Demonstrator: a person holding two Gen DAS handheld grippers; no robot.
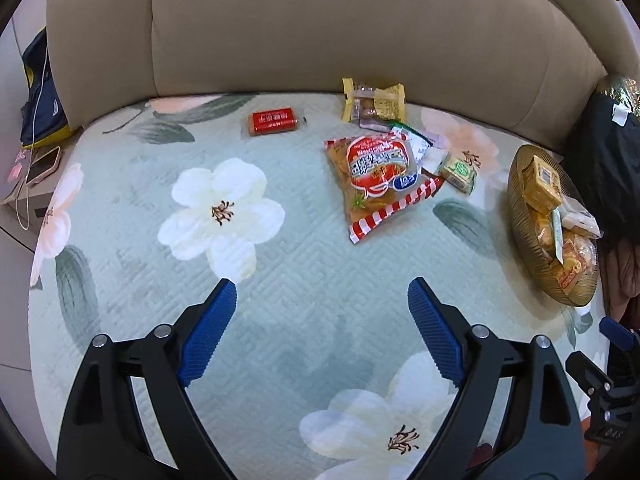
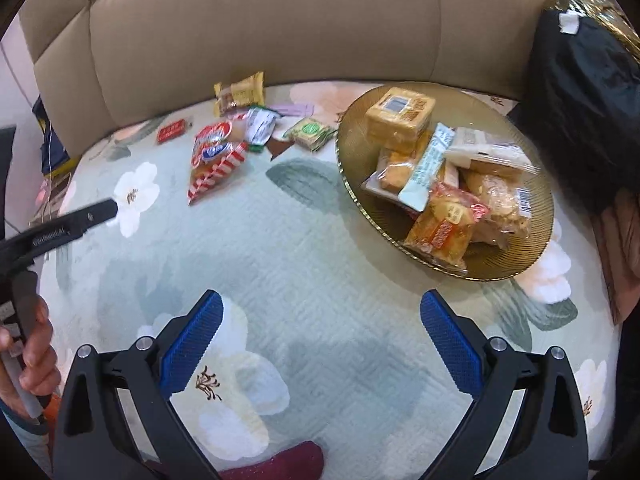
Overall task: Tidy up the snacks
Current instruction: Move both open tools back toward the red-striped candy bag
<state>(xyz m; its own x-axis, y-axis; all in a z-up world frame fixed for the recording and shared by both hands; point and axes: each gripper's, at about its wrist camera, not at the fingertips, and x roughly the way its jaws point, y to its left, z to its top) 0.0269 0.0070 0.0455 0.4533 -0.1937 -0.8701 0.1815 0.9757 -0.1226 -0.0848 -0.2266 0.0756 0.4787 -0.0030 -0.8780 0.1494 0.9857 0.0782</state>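
From the left wrist view, the left gripper (image 1: 322,286) has its blue-padded fingers (image 1: 212,332) spread wide over the flowered quilt (image 1: 288,264), with nothing between them and nothing touched. Toward the far edge of the quilt, by the beige headboard (image 1: 320,28), lies a red flat packet (image 1: 273,122) with pale lettering too small to read. To its right sits a yellow wrapped cake (image 1: 374,100), and just in front of it a cluster: a large red-and-white striped chip bag (image 1: 380,178) printed with big white Chinese characters that I cannot make out, and a small green packet (image 1: 459,172). At the quilt's right edge stands a gold bowl (image 1: 520,216) piled with snacks.

From the right wrist view, the right gripper (image 2: 322,300) also has its fingers (image 2: 192,344) splayed fully apart above the quilt (image 2: 300,248), empty. The gold bowl (image 2: 352,168) sits near the far right corner, holding a yellow box (image 2: 400,116), a pale blue-white stick packet (image 2: 428,168), an orange packet (image 2: 440,232) and clear-wrapped pastries with barcodes. The chip bag (image 2: 214,160), green packet (image 2: 310,132) and red packet (image 2: 172,131) lie left of it. At the left edge, a hand (image 2: 34,356) grips the other tool's handle.
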